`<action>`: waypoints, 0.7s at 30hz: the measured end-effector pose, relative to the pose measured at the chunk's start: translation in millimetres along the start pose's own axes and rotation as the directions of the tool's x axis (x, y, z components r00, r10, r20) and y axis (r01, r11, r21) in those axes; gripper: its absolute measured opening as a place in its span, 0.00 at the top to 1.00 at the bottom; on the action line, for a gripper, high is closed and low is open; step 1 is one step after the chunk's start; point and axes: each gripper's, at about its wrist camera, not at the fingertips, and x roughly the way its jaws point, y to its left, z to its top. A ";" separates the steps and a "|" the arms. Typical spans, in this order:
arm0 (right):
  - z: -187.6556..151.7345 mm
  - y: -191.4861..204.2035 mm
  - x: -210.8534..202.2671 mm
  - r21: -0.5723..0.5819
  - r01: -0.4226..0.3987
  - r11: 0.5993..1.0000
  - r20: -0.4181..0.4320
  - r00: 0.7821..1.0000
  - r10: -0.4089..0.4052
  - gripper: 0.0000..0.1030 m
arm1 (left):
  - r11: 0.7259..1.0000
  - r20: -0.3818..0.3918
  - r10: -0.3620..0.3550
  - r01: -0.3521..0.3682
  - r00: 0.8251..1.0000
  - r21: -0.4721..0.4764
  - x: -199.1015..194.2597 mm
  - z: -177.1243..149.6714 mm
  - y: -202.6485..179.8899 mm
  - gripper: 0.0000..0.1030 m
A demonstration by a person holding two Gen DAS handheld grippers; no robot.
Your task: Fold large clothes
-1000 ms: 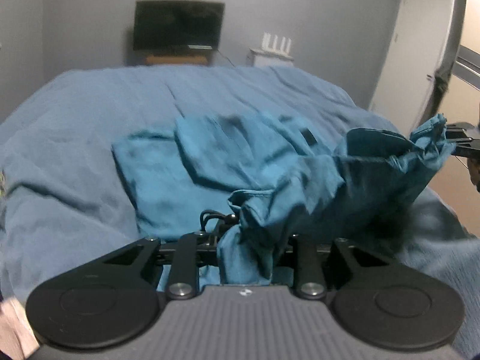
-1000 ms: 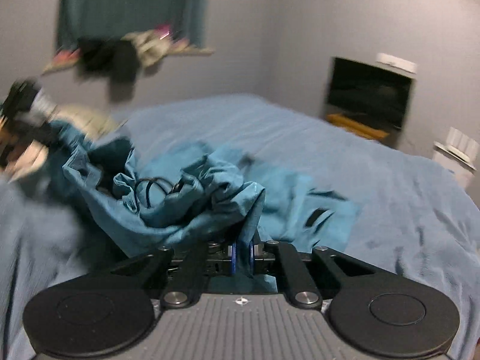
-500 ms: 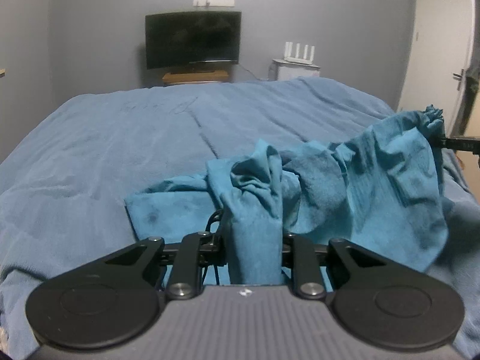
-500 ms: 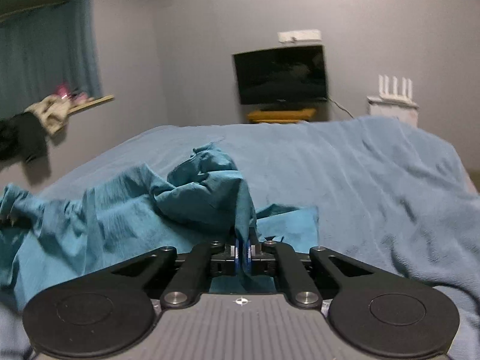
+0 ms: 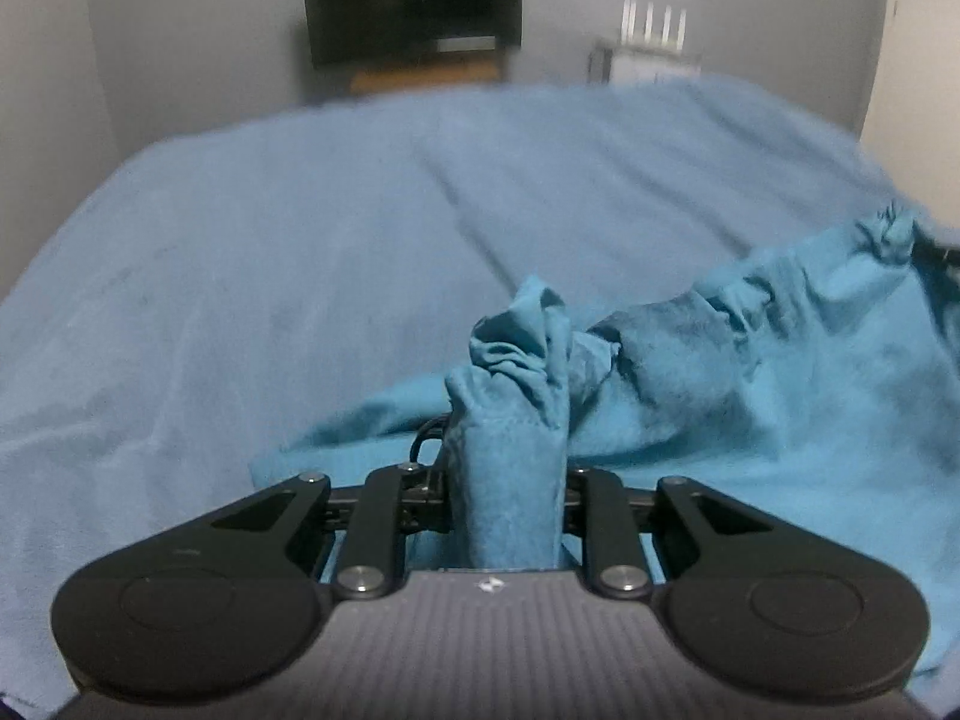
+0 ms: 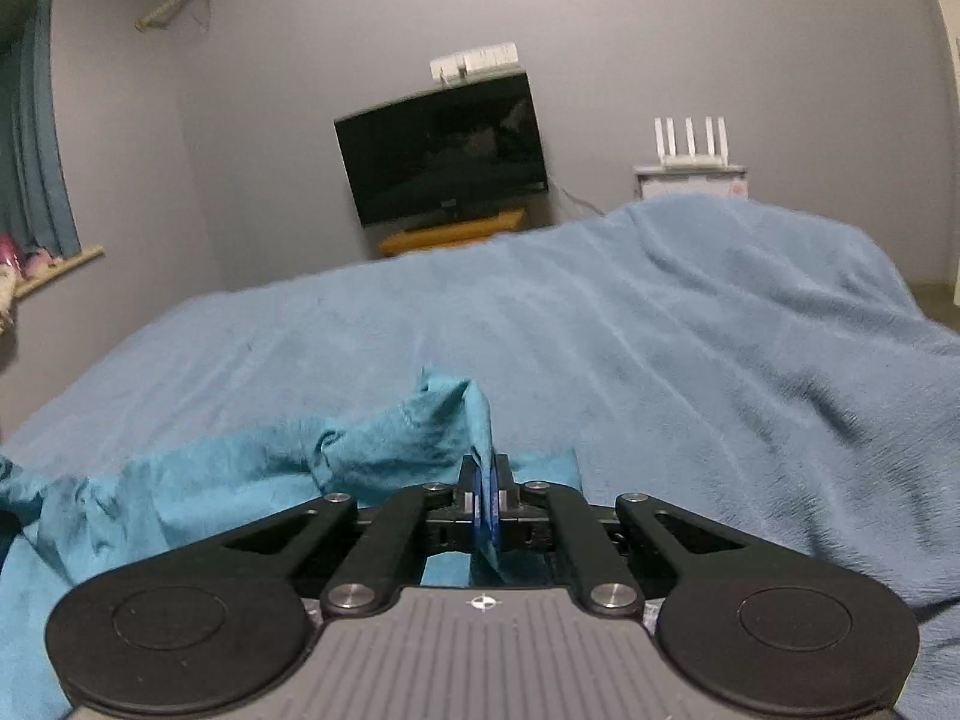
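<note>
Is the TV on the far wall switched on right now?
No, the TV screen is dark, with no picture showing on it in the right wrist view.

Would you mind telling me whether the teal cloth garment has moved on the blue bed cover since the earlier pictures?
Yes. The teal cloth garment has been drawn toward the near edge of the blue bed cover, farther from the black television; only its front part now lies in view.
</note>
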 end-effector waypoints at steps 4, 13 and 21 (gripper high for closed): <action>-21.2 -11.1 25.6 -0.014 0.000 1.000 -0.030 1.000 -0.001 0.95 | 0.999 -0.050 0.022 -0.019 0.999 0.042 26.9 -7.8 2.6 0.61; -37.4 -32.4 15.3 0.113 -0.064 0.992 -0.051 0.996 0.070 0.61 | 0.950 0.065 -0.114 0.128 0.991 -0.286 -25.9 -42.9 60.8 0.24; -42.4 -30.8 -1.0 0.115 -0.096 0.989 -0.078 0.991 0.105 0.48 | 0.932 0.023 -0.302 0.301 0.953 -0.202 -59.9 -80.5 43.3 0.23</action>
